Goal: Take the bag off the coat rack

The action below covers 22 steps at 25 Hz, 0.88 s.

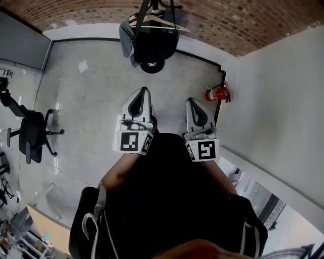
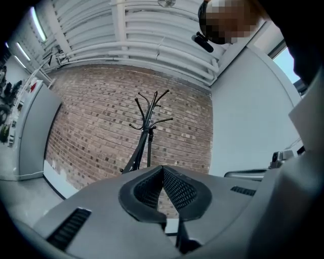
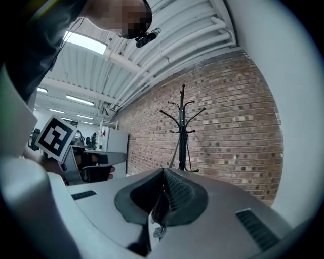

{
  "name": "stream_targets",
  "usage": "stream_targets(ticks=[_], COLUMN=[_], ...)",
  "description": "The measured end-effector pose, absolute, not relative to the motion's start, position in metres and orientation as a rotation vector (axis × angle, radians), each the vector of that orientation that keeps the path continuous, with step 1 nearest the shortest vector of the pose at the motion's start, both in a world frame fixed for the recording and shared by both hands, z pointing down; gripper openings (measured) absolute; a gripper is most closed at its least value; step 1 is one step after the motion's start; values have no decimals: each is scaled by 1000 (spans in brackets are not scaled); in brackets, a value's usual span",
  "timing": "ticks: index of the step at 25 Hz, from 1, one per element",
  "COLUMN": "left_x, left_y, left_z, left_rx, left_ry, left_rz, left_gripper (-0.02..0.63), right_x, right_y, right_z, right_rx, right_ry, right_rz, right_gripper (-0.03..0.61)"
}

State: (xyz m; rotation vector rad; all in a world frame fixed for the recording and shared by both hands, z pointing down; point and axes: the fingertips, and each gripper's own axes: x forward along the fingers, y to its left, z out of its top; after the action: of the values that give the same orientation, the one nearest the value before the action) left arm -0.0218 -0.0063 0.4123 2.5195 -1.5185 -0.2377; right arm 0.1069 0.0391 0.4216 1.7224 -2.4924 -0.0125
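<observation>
The black coat rack (image 1: 153, 10) stands at the far end of the floor by the brick wall. A dark bag (image 1: 154, 43) hangs on it beside a grey piece and a pale hanger (image 1: 152, 21). My left gripper (image 1: 143, 92) and right gripper (image 1: 193, 101) are held side by side close to my body, well short of the rack, both pointing at it. In the left gripper view the jaws (image 2: 163, 170) are shut and empty, with the rack's top (image 2: 150, 119) beyond them. In the right gripper view the jaws (image 3: 163, 173) are likewise shut below the rack (image 3: 182, 126). The grippers' bodies hide the bag in both gripper views.
A black office chair (image 1: 31, 135) stands at the left. A red fire extinguisher (image 1: 217, 93) sits by the white wall's corner on the right. A grey cabinet (image 2: 35, 129) stands left of the brick wall (image 2: 101, 126). Grey floor (image 1: 91, 96) lies between me and the rack.
</observation>
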Motion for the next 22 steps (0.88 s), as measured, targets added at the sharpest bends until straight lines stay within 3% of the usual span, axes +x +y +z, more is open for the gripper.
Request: stream_targets(ticks=[9,22], left_x=[-45,-51], left_y=[-89,-133], left_z=[390,397], left_rx=[2544,2564], left_ry=[-1466,-1391], left_rz=[-302,-287], left_gripper=[18,18], right_x=[62,51], right_y=[-62,-120], right_z=[390,406], right_rx=[1704,1754], right_ry=[-2522,-2457], right_rz=[-72,17], right_gripper=[20,20])
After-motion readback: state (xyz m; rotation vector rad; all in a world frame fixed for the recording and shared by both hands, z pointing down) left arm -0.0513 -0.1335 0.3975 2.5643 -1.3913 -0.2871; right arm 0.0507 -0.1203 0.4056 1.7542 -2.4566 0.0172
